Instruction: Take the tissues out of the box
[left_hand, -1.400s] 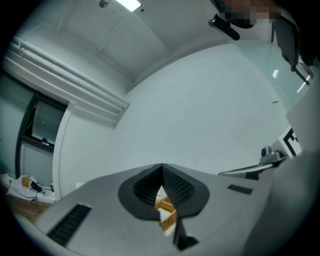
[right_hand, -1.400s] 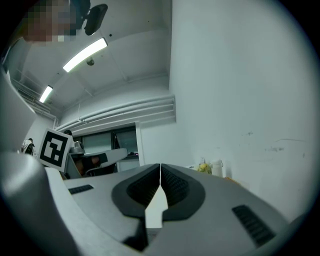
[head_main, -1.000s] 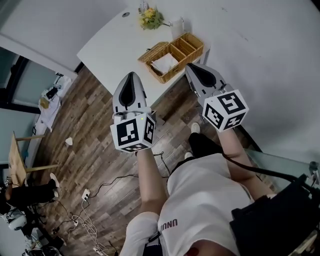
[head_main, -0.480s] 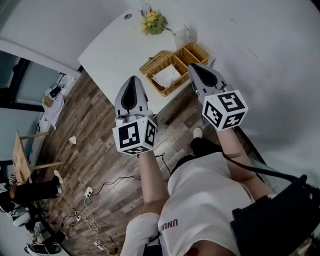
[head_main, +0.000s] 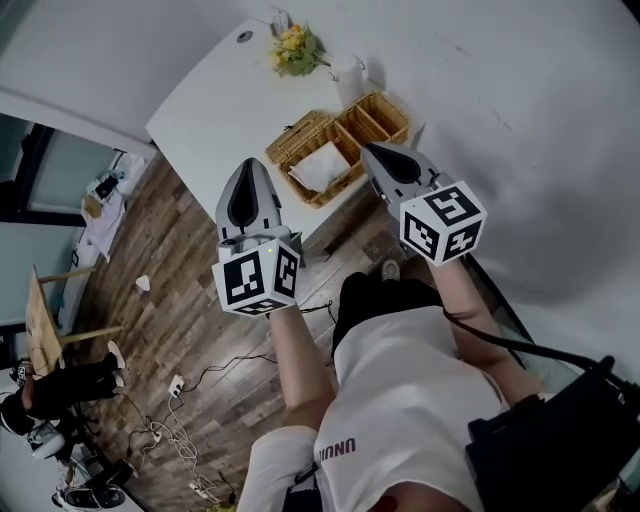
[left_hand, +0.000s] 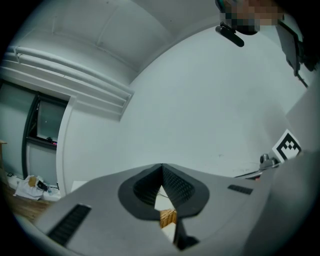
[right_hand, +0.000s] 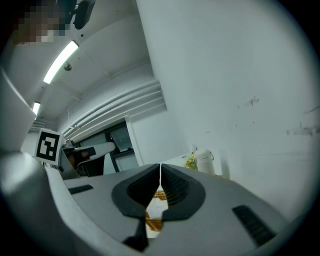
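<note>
A wicker basket (head_main: 300, 140) with several compartments stands near the front edge of the white table (head_main: 215, 100). White tissues (head_main: 318, 166) lie in its large compartment. My left gripper (head_main: 250, 163) is held in the air in front of the table, left of the basket, with its jaws together and nothing between them. My right gripper (head_main: 368, 148) hangs close beside the basket's right end, also shut and empty. Through the slit under the left gripper's (left_hand: 162, 165) closed tips a bit of wicker (left_hand: 168, 218) shows. The right gripper (right_hand: 160, 165) view also shows basket (right_hand: 155, 223) below its tips.
Yellow flowers (head_main: 293, 46) and a white jug (head_main: 348, 70) stand at the table's far side. A white wall (head_main: 520, 120) runs along the right. The wooden floor (head_main: 180, 300) carries cables (head_main: 175, 420). A seated person (head_main: 60, 385) is at far left, a black bag (head_main: 560, 440) at lower right.
Both grippers stay shut and have shifted slightly left. The basket now sits a little closer to their tips in the head view.
</note>
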